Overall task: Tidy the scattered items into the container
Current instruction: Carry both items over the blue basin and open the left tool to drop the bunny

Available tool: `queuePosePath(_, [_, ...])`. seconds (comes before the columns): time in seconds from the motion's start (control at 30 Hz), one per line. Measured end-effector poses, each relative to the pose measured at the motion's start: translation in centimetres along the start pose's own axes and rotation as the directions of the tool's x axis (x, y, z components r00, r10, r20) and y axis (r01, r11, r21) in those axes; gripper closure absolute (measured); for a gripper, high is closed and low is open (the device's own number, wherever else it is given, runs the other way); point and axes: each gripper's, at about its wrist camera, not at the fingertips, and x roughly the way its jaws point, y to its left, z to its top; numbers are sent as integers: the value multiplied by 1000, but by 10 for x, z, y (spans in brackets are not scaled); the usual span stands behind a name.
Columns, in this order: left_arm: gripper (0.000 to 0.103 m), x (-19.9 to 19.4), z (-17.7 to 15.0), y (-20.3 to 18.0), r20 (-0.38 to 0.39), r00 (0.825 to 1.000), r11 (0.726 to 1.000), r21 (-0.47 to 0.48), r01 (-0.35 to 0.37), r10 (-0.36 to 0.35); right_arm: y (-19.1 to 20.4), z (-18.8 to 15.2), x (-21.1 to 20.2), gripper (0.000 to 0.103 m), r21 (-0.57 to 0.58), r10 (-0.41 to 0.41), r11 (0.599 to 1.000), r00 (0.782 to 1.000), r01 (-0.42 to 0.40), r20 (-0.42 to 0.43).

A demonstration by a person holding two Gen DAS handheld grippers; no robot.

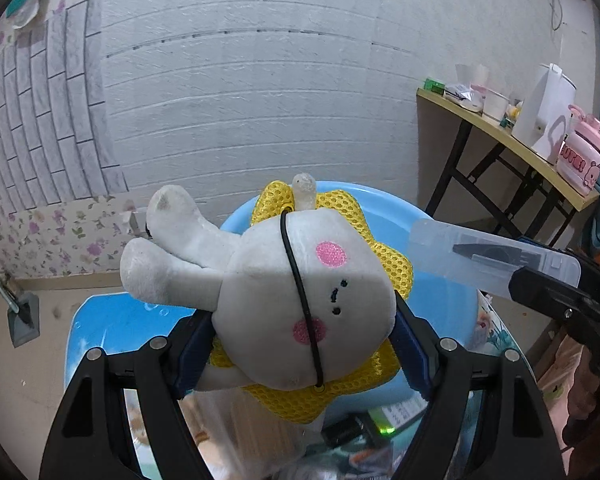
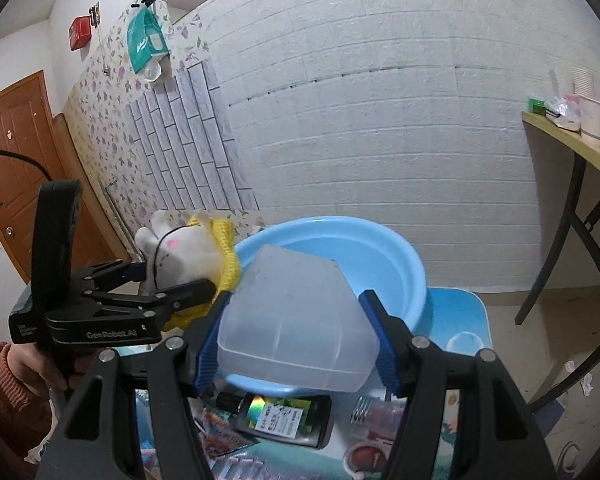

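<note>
While left fingers (image 1: 304,344) clamp the plush rabbit (image 1: 300,292), right fingers (image 2: 296,336) clamp the translucent box (image 2: 296,320).

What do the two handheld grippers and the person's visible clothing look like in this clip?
Both grippers are matte black with angular linkage arms, silver pivot bolts and blue pads on the fingers. The left gripper, seen from the right wrist view, carries white "GenRobot.AI" lettering on its body and a tall black grip, with a black cable behind. The right gripper looks the same build. The person's sleeve is rust-brown ribbed knit.
</note>
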Motion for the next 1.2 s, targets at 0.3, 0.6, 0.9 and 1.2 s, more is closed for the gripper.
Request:
queuePosePath(0.3, [24, 50, 7, -1, -66, 997, 998, 64, -21, 25, -10, 15, 42, 40, 11, -10, 1000, 1000, 11, -28])
queuePosePath(0.6, [23, 80, -2, -9, -100, 994, 987, 155, -31, 47, -15, 8, 69, 40, 2, -32, 999, 996, 32, -86])
queuePosePath(0.9, [21, 82, -4, -8, -117, 993, 986, 169, 11, 9, -16, 5, 80, 40, 0, -57, 998, 991, 57, -124])
queuePosePath(1.2, [14, 74, -3, -6, -118, 993, 988, 153, 25, -7, -14, -2, 87, 40, 1, -58, 998, 985, 59, -160])
